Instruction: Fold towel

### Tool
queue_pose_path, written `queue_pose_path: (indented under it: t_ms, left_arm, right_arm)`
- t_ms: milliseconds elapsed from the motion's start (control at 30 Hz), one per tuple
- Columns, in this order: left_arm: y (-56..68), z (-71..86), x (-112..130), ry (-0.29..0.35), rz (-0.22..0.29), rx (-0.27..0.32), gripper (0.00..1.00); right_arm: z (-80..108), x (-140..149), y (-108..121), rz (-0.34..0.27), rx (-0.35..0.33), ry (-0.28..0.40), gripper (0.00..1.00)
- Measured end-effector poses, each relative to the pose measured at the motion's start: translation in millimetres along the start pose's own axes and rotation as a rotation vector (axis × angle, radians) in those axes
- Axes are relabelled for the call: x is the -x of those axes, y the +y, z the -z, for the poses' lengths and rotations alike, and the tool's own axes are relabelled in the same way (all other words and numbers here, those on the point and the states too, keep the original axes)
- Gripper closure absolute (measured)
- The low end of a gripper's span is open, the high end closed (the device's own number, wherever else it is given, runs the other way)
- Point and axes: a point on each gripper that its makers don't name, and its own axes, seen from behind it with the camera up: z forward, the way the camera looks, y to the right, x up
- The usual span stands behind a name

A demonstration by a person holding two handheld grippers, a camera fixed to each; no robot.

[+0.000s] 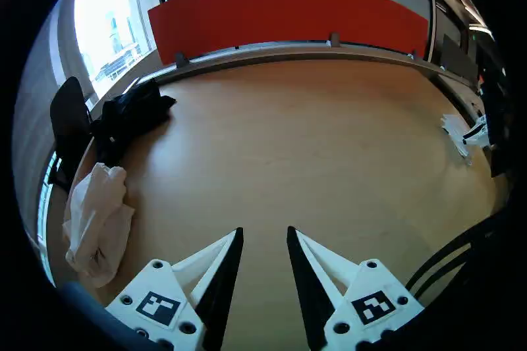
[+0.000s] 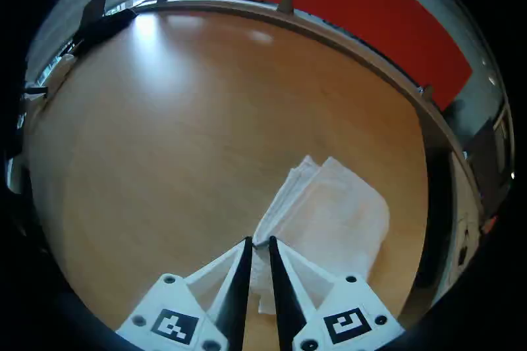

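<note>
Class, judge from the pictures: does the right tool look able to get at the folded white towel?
Probably yes: the right tool sits at the near edge of the towel, and nothing lies between them on the table.

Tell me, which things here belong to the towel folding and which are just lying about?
For the job: towel, right gripper at its edge, left gripper, table.
Lying about: black bag, white bag, chair, red screen.
</note>
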Motion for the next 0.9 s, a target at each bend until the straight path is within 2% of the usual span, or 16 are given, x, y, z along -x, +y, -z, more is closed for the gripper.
queue_pose_path:
  t_ms: [133, 233, 900]
  left_arm:
    - [0.5, -0.8, -0.8, 0.000, -0.001, 0.002, 0.52]
    - [0.2, -1.0, -1.2, 0.001, -0.002, 0.002, 0.52]
    - [3.3, -2.8, -7.3, 0.010, -0.009, 0.009, 0.52]
  right_arm:
    - [-0.6, -0.6, -0.9, -0.019, -0.008, 0.002, 0.92]
    - [-0.8, -1.1, -0.8, -0.030, -0.011, 0.004, 0.95]
    - [24.2, -7.0, -0.2, -0.001, -0.034, 0.030, 0.95]
